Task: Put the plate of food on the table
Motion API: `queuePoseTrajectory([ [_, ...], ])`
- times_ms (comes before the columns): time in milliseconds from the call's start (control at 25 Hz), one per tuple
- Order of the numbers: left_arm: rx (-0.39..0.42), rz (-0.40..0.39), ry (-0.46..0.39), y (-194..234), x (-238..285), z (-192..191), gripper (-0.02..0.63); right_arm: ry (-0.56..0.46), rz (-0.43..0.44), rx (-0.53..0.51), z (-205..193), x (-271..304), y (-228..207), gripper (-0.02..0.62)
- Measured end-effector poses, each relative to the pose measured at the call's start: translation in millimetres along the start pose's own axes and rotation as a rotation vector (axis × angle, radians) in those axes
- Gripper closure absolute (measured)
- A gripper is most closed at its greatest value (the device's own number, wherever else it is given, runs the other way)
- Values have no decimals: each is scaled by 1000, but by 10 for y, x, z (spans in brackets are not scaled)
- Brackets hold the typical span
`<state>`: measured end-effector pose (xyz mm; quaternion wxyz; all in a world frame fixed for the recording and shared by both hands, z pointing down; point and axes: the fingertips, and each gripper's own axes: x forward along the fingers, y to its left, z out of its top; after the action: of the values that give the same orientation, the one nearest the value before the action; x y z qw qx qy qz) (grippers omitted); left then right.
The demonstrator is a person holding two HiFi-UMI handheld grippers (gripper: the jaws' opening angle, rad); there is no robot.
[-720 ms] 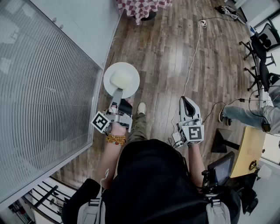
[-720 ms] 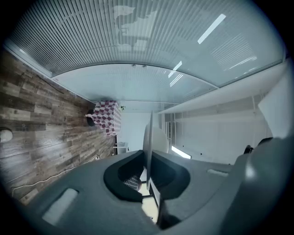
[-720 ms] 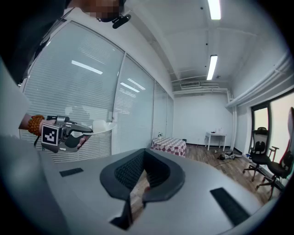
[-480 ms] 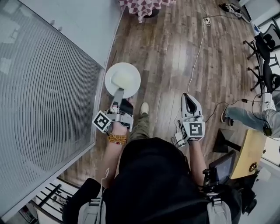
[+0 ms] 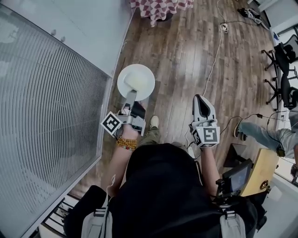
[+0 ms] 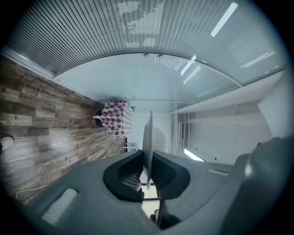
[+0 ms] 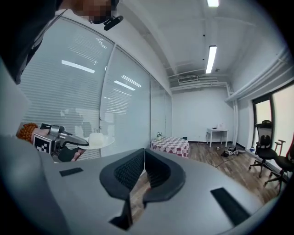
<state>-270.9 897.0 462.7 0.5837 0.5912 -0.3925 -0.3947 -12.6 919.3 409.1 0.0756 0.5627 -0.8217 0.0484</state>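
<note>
Over the last moment the checked-cloth table (image 5: 160,7) has slid further into the top of the head view. The plate (image 5: 136,80) has travelled with the person towards it, so the carry seems under way, though the plate is still well short of that table. The left gripper (image 5: 131,96) has its jaws clamped on the plate's near rim, holding it level above the wooden floor (image 5: 186,60). The plate is round and white and bears a pale mound of food (image 5: 132,82). The right gripper (image 5: 199,99) carries nothing, its jaws closed together.
</note>
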Motion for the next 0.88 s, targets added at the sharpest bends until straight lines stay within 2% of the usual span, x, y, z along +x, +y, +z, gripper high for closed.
queuePoseTrajectory([
  [240,-7,0,22,-55,374,142,586,-28,-23,20,162,268,-63,584],
  [400,-7,-17,7,-323,590,92,586,-48,-32,44,404,354,-209,584],
  [480,-26,-9,-8,-317,700,67,586,-58,-10,46,432,480,-234,584],
  [680,-63,-6,-48,60,1040,133,586,-113,76,17,259,1102,-251,584],
  [880,-29,6,-82,117,1451,265,586,-127,176,-7,301,1778,-429,584],
])
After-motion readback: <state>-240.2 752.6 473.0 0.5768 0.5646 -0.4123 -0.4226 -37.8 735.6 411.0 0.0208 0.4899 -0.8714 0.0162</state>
